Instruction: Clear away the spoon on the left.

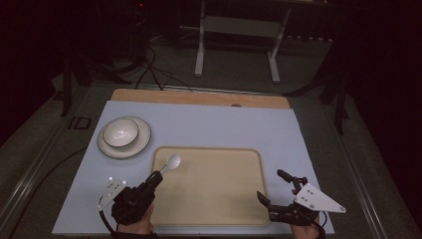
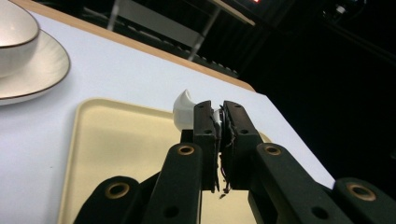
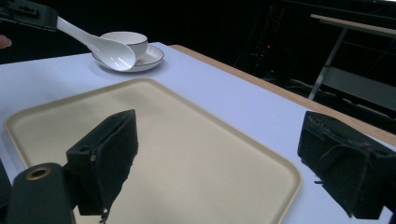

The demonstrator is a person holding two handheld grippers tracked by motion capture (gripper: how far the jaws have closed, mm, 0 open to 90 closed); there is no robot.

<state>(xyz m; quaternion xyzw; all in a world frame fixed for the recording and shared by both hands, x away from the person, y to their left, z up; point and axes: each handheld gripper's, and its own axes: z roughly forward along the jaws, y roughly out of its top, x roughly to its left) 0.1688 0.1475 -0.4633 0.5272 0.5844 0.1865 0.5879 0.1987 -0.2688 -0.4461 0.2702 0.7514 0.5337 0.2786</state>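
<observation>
My left gripper is shut on the handle of a white ceramic spoon, held above the near left part of a cream tray. In the left gripper view the spoon sticks out past the closed jaws. The right gripper view shows the spoon raised over the tray. My right gripper stands open at the tray's near right corner, with nothing between its fingers. A white bowl sits on a white plate at the left of the table.
The tray lies on a pale blue board with a wooden strip along its far edge. Beyond the table are a white metal stand and cables on the floor.
</observation>
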